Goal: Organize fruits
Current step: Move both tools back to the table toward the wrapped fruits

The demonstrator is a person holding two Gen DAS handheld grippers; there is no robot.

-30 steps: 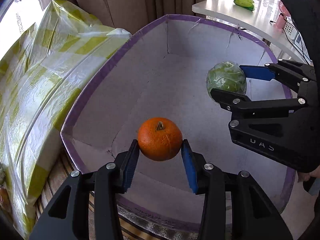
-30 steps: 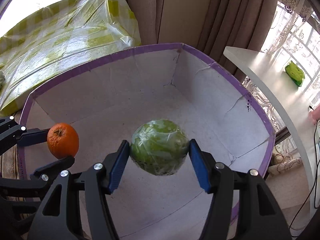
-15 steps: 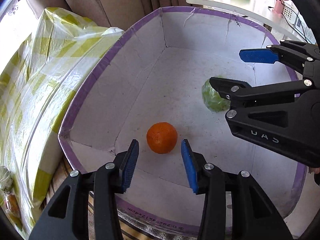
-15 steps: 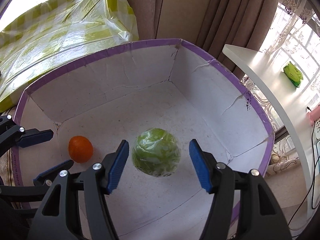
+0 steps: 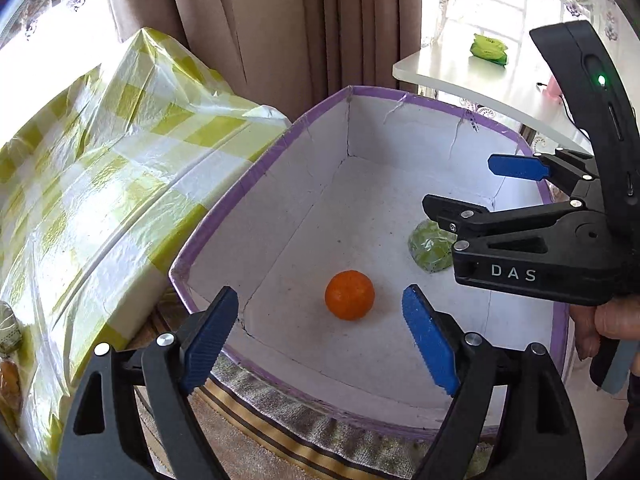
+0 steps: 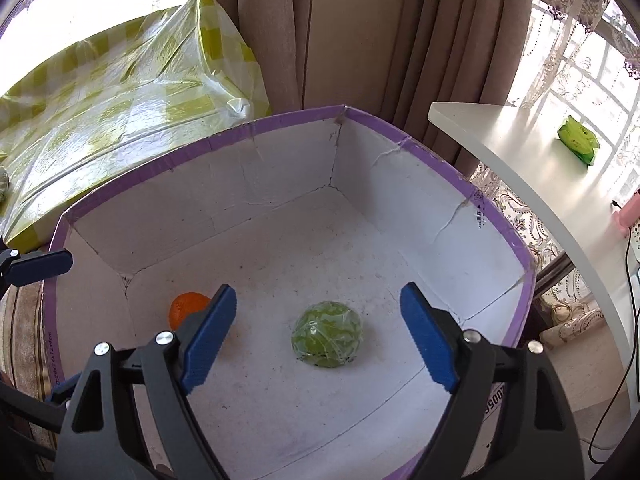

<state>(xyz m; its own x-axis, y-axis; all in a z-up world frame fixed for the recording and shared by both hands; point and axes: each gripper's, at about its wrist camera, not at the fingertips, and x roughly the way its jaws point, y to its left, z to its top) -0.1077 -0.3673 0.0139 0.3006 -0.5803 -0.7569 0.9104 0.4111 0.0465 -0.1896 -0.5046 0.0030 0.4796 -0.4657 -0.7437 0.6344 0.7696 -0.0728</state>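
Observation:
An orange [image 5: 349, 295] lies on the floor of a white cardboard box with a purple rim [image 5: 256, 168]. A green fruit wrapped in clear film [image 6: 327, 334] lies beside it in the same box [image 6: 432, 156]. My left gripper [image 5: 320, 338] is open and empty, held above the box's near edge. My right gripper [image 6: 318, 338] is open and empty above the green fruit. In the left wrist view the right gripper [image 5: 472, 186] partly hides the green fruit [image 5: 430, 246]. In the right wrist view one of my fingers half hides the orange [image 6: 185, 307].
A bundle under yellow-checked plastic [image 5: 100, 184] lies left of the box. A white table [image 6: 532, 176] with a green packet [image 6: 578, 140] stands to the right. Brown curtains [image 5: 280, 28] hang behind. A striped cloth [image 5: 260, 428] lies under the box's near edge.
Both grippers have opened, let the orange and the green fruit drop into the box, and risen back away from it.

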